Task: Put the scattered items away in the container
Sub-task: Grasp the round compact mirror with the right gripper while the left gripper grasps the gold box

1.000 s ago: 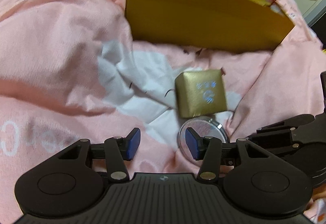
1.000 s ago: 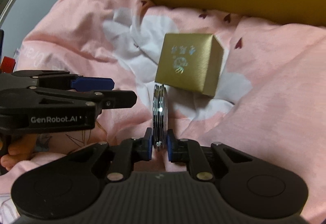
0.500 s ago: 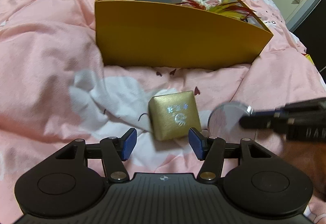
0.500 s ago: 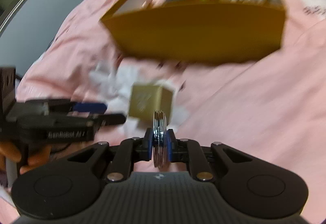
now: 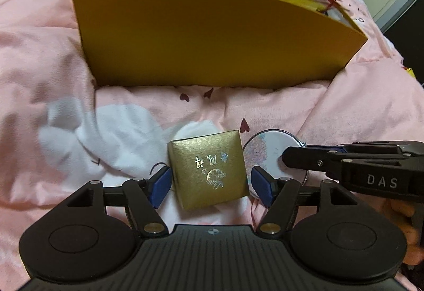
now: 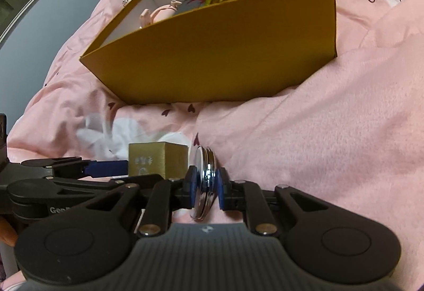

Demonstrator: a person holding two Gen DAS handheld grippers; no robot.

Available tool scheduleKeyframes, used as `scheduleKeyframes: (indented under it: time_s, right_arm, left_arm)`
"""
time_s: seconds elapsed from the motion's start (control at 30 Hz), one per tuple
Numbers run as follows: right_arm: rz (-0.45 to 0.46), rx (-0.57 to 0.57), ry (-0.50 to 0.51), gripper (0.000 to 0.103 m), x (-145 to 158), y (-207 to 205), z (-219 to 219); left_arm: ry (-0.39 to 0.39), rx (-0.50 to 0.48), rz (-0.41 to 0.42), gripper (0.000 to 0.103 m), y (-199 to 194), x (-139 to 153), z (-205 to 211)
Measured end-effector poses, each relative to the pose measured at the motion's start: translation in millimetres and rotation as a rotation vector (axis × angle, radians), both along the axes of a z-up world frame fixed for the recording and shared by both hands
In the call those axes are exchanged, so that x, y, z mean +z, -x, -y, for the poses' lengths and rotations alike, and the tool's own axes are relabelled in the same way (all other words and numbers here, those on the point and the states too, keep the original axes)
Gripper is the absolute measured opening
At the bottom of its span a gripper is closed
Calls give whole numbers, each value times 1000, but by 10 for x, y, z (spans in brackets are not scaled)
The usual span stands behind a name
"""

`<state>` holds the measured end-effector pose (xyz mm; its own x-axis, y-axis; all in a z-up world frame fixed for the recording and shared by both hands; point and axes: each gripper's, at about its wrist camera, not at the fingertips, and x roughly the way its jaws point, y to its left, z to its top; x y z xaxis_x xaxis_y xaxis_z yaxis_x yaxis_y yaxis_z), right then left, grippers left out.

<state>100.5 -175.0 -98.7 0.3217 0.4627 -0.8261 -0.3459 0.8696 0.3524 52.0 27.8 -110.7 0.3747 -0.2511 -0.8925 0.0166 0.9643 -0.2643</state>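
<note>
Our left gripper (image 5: pixel 210 182) is opening around the gold box (image 5: pixel 208 169) on the blanket (image 5: pixel 357 116), pads clear of it. Our right gripper (image 6: pixel 207 185) clamps the mirror (image 6: pixel 205 179) edge-on. The bin's (image 5: pixel 212 39) near wall hides most contents.

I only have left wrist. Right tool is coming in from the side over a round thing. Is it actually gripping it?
Observer: Yes. In the right wrist view the right tool is shut on the round compact mirror, held on edge between its pads, clear of the bedding.
Operator: Left tool is opening around the small gold box. Do the two tools collide?
Observer: They look apart: from the right wrist, the left tool's blue finger sits beside the box, left of the mirror.
Operator: Space in the yellow container?
Observer: The right view shows a divider; the left compartment holds only a pink item, with bare floor around it.
</note>
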Motion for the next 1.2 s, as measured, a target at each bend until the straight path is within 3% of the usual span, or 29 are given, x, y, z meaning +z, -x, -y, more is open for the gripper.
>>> scheduleKeyframes:
  time_s: [0.53, 0.77, 1.03, 1.2]
  right_arm:
    - [-5, -2, -45, 25, -294, -75, 13]
    - [7, 8, -44, 26, -315, -79, 21]
    - [3, 32, -60, 38, -340, -80, 23]
    - [-12, 43, -63, 37, -357, -96, 18]
  left_arm:
    - [83, 54, -110, 79, -57, -248, -121]
    - [72, 47, -122, 79, -28, -258, -99]
    - [66, 26, -101, 78, 0, -206, -95]
    - [77, 38, -108, 78, -1, -224, -99]
